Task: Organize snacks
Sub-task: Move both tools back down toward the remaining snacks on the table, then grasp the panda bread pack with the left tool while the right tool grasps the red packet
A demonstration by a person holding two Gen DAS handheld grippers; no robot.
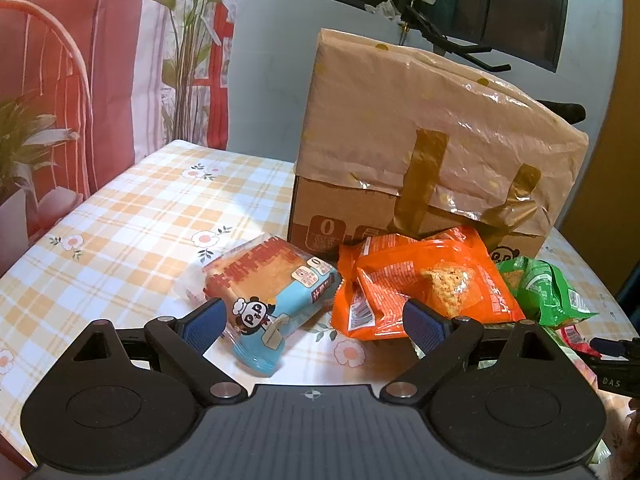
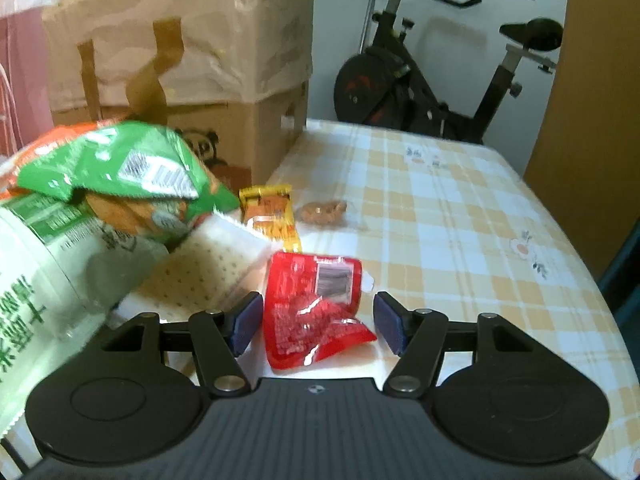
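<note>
R gripper [image 2: 314,320] jaws apart w/ red packet [image 2: 312,308] between pads, not pressed. L gripper [image 1: 312,320] wide, over blue bread pack [image 1: 272,292] beside orange bags [image 1: 424,280]; cardboard box [image 1: 420,152] behind.

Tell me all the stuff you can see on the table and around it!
cardboard box: one, brown, plastic-covered, back of table
bread packet: one, blue, left of pile
orange snack bags: at least two, before box
green snack bag: one, atop pile
red packet: one, between right fingers, untouched
yellow packet: one, behind red
tablecloth: one, yellow checked
exercise bike: one, black, behind table
left hand-held gripper: open
right hand-held gripper: open
</note>
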